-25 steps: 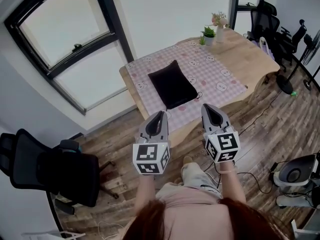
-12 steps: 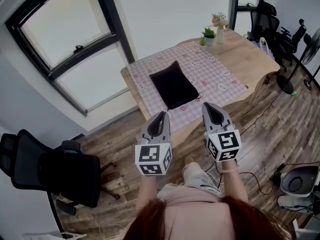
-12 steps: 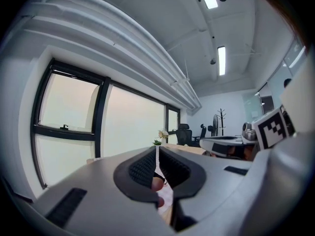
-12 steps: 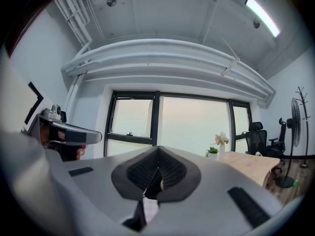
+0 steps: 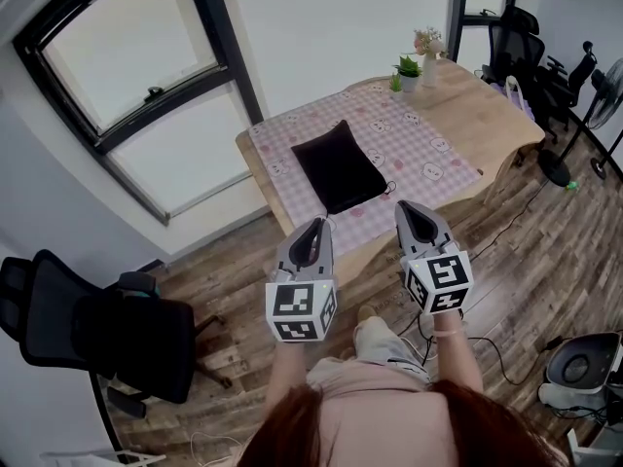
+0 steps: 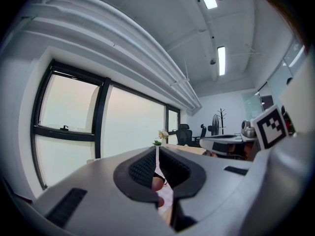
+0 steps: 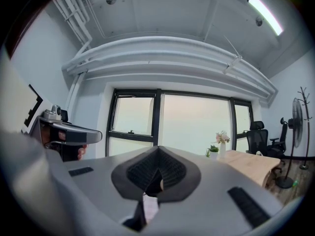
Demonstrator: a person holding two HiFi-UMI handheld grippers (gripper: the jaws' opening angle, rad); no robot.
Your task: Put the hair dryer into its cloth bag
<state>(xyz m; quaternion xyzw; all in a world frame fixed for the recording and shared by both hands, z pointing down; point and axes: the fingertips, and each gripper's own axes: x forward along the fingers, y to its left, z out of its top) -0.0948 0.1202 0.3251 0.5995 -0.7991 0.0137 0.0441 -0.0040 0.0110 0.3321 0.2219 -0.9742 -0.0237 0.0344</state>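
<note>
- Holds the left gripper (image 5: pixel 313 221) and the right gripper (image 5: pixel 405 206) level over the floor, just short of the table (image 5: pixel 492 115); both clenched tight, nothing between the jaws.
- Leaves the black cloth bag (image 5: pixel 338 164) lying on the checked tablecloth (image 5: pixel 423 149), near the table's front edge, untouched.
- Shows no hair dryer in any view; cannot tell whether it sits inside the bag or elsewhere.
- Risks groping for a dryer that is not where expected, or tipping it out if the bag is lifted by the wrong end.
- May drag the limp bag and the loose tablecloth along together if pinched through both layers.
- Could topple the small plant (image 5: pixel 406 64) and the vase (image 5: pixel 426 52) at the far edge if the cloth shifts.
</note>
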